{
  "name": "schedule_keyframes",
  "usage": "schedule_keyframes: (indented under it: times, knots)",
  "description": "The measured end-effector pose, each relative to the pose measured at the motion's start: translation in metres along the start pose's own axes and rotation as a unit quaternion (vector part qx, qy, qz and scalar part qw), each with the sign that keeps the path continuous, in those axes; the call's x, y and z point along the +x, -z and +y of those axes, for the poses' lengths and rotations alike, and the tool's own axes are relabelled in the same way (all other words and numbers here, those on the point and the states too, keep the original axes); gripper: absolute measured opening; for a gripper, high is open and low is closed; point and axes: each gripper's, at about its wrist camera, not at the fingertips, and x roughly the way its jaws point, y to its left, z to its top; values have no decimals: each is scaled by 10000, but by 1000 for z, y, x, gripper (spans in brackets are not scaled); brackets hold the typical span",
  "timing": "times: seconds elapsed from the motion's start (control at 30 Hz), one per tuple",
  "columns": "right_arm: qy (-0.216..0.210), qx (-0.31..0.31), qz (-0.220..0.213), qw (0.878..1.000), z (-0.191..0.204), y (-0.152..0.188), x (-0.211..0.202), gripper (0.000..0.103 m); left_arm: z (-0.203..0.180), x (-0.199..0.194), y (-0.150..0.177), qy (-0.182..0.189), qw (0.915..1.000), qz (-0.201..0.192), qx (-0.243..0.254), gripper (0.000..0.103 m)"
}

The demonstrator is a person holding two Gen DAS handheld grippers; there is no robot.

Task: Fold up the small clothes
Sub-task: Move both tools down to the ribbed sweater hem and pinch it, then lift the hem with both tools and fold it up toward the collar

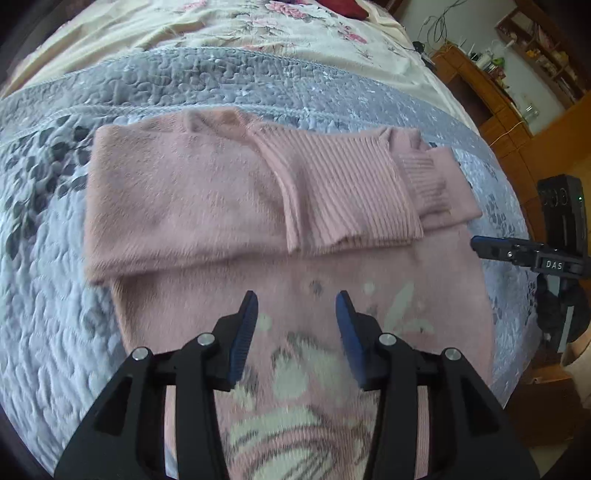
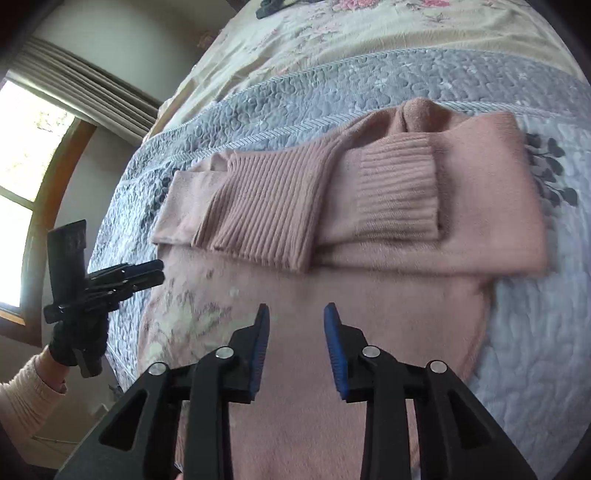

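A pink knitted sweater (image 1: 192,192) lies flat on the grey quilted bedspread (image 1: 55,332). Both sleeves are folded across its far part, and their ribbed cuffs (image 1: 343,192) overlap. A white and grey pattern (image 1: 295,373) shows on the near part. My left gripper (image 1: 296,299) hovers open over that pattern, holding nothing. In the right wrist view the same sweater (image 2: 369,295) fills the middle, and my right gripper (image 2: 296,310) stands open above its plain part, empty. The right gripper (image 1: 484,247) also juts in at the sweater's right edge. The left gripper (image 2: 144,275) shows side-on at the left.
A cream floral sheet (image 1: 258,26) covers the bed beyond the quilt, with a red cushion (image 1: 343,7) at the far end. Wooden shelves and a cabinet (image 1: 491,96) stand past the bed's right side. A window (image 2: 22,192) is at the left. A gloved hand (image 2: 77,343) holds the left gripper.
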Motion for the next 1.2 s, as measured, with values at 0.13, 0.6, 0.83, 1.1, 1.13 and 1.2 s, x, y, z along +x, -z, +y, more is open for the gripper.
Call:
schedule_keyframes:
  times: [0.13,0.6,0.83,1.1,1.13,1.2]
  knots:
    - [347,100,289,9989,-6,74,-25,37,7,-31,78,-500,9981,291,-219,49]
    - [532,1561,1321,9774,-42,247,-34,37,38,-66,252,-917,9777,1212,-1447,49]
    - [270,1820,1405,9728,-54,252,-20,38,45,-48,257,-528,9759,1328,-1649,59]
    - [-46,1744,1477,9735,-54,258,-14,10,37,-36,250,-28,9733,1434,-1791,32]
    - [-36,1689,1464,9747,-50,256,-15,10,39,-36,250,-8,9719,1413,-1883,28]
    - [-78,1592,1426,9769,-46,255,-18,10,45,-39,253,195,9659,1348,-2203,10]
